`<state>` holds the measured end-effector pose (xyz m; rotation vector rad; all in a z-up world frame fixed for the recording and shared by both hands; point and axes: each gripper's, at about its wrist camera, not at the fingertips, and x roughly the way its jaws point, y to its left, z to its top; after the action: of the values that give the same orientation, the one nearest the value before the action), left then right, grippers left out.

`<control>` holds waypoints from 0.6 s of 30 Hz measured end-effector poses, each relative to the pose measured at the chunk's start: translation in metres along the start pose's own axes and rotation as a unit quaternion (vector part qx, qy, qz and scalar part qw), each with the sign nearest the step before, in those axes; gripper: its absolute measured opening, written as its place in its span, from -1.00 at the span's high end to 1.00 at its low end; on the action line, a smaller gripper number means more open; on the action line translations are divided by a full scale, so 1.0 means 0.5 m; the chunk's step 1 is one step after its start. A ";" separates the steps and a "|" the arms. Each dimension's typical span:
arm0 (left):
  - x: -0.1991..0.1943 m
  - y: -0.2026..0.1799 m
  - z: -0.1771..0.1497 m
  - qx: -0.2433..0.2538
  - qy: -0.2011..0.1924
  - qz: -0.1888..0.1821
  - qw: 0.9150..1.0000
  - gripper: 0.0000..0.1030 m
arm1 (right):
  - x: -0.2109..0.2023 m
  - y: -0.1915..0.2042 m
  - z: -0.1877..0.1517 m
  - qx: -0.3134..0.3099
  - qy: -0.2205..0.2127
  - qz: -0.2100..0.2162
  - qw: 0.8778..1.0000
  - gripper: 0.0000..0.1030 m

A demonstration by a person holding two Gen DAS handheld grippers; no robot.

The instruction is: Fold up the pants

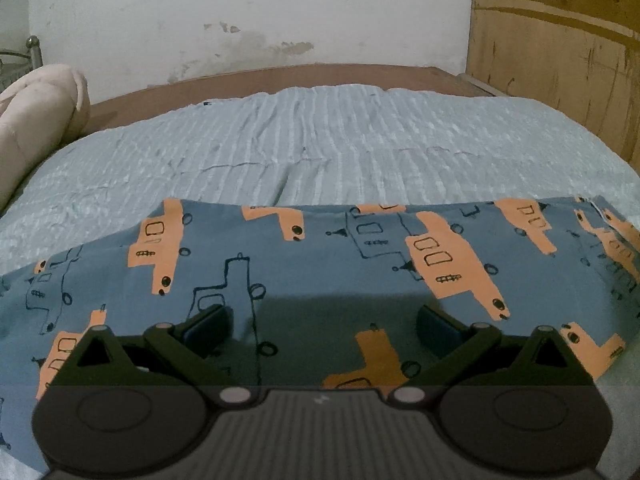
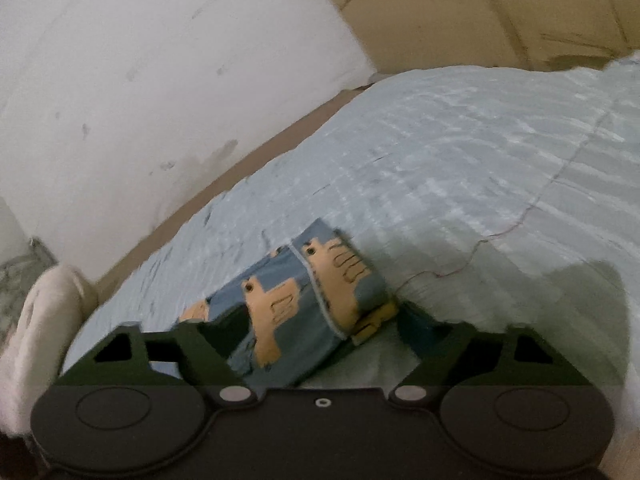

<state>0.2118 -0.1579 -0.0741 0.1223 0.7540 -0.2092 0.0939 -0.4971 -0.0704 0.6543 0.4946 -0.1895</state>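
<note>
Bed (image 1: 320, 140) w/ pale blue ribbed cover fills both views. Pants (image 1: 320, 264), blue w/ orange vehicle print, lie flat across its near part; no readable writing or label on them. Left gripper (image 1: 322, 320) hovers over the cloth, fingers (image 1: 212, 320) spread wide, nothing between them. Right gripper (image 2: 320, 332) sits at a folded pants end (image 2: 340, 288), fingers apart w/ cloth between; can't tell if pads press. Pillow (image 1: 36, 108) far left, stained white wall (image 1: 240, 12) behind, wooden panel (image 1: 560, 60) far right.
</note>
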 end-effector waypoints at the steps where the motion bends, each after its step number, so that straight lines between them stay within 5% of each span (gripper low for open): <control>1: 0.000 0.000 0.000 0.000 0.000 0.000 1.000 -0.99 | -0.001 -0.004 0.000 0.006 -0.003 -0.003 1.000 -0.27; 12: -0.012 0.019 0.019 -0.029 0.019 -0.033 0.999 -0.99 | 0.003 -0.034 0.017 0.088 -0.007 -0.015 0.996 0.64; 18: -0.012 0.034 0.033 -0.051 0.039 -0.075 0.995 -0.99 | 0.005 0.014 0.026 0.034 -0.018 -0.023 0.999 0.69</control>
<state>0.2224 -0.1435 -0.0571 -0.0230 0.8514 -0.3103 0.1032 -0.4996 -0.0590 0.7052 0.4711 -0.2627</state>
